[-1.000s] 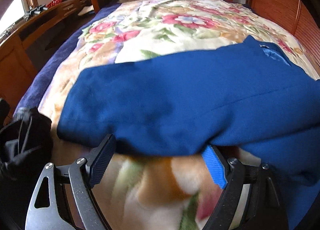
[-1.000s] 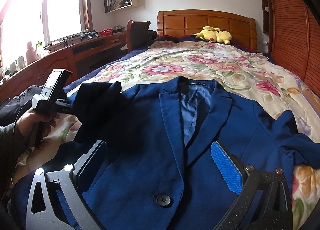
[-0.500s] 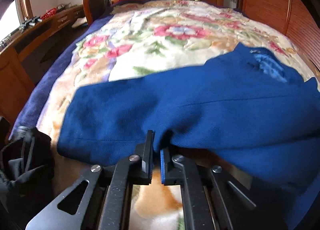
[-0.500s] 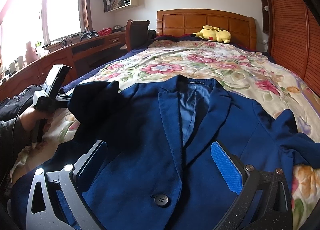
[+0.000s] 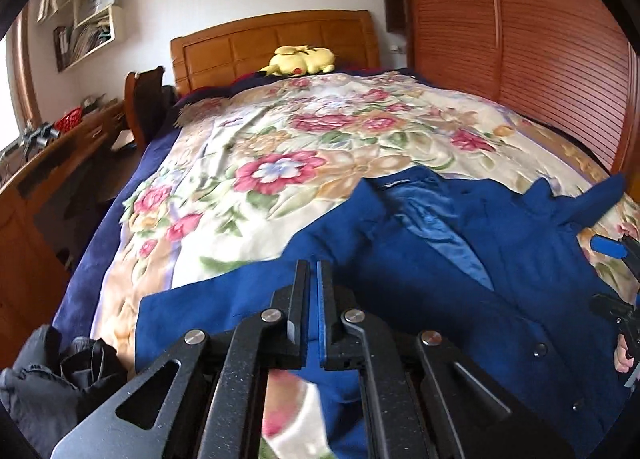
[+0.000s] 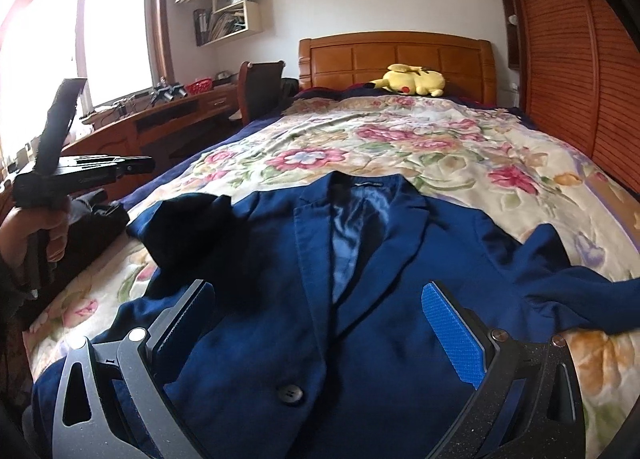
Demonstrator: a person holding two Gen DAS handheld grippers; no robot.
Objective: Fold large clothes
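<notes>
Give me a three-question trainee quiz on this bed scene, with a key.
1. True or false: the right gripper is open above the blue jacket.
2. What lies by the headboard? A) yellow plush toy B) laptop C) red pillow
3. Fill in: low on the jacket's front sits one dark ____.
Key: 1 true; 2 A; 3 button.

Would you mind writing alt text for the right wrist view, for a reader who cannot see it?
A blue blazer lies face up on a floral bedspread, framed by the open right gripper. At far left a hand holds the left gripper above the bed's edge; a yellow plush toy lies by the wooden headboard.
</notes>
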